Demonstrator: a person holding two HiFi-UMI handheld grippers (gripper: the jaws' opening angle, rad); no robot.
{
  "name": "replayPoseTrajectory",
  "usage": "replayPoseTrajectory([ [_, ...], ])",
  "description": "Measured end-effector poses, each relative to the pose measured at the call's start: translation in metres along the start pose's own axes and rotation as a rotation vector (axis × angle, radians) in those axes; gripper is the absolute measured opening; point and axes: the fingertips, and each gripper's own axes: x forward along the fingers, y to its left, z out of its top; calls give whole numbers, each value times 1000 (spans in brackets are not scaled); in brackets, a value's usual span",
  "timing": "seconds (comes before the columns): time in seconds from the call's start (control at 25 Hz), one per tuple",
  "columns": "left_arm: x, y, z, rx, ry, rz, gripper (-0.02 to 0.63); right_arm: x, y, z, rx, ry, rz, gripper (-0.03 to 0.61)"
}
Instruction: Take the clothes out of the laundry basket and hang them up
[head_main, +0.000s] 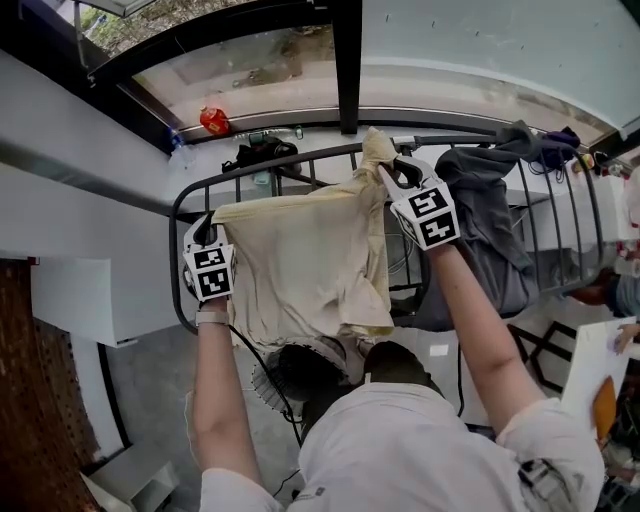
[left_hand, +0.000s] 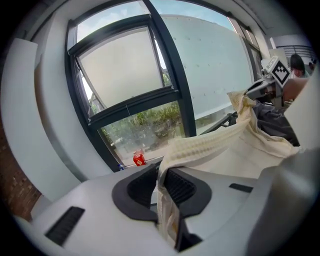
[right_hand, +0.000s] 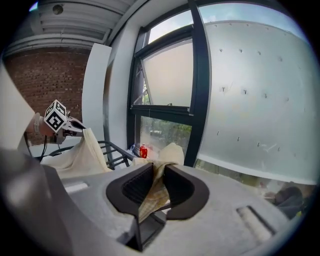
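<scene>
The left gripper (head_main: 205, 232) and right gripper (head_main: 400, 173) each pinched thin folds of the cream shirt (head_main: 300, 265) over the drying rack (head_main: 290, 160). If either fold slipped, the shirt could drop lopsided.

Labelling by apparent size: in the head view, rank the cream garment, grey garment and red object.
1. cream garment, largest
2. grey garment, close second, partly hidden by the arm
3. red object, smallest, though farthest
</scene>
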Motion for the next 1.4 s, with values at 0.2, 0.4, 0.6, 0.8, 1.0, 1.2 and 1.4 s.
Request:
replayPoseTrajectory([
  [0.2, 6, -10, -21, -49, 47, -41, 122, 3, 10, -20, 26, 61, 40, 153],
  [0.4, 2, -28, -41, -47, 90, -97, 202, -1, 15, -35, 60, 119, 58, 285],
  [0.6, -11, -41, -67, -52, 139, -140, 242, -16, 23, -32, 69, 96, 43, 291],
  [0.8, -39, -38, -70, -108, 70, -143, 242, -39, 46, -10, 87, -2, 69, 291],
  [1.0, -88, -34, -69, -126, -19, -125, 241, -69, 92, 5, 77, -60, 130, 291],
  [1.2, -151, -27, -79, -186, -102, -119, 241, -106, 157, 23, 77, -140, 212, 276],
  [1.4, -220, -19, -98, -229, -187, -92, 161, -146, 223, 42, 34, -228, 269, 218],
])
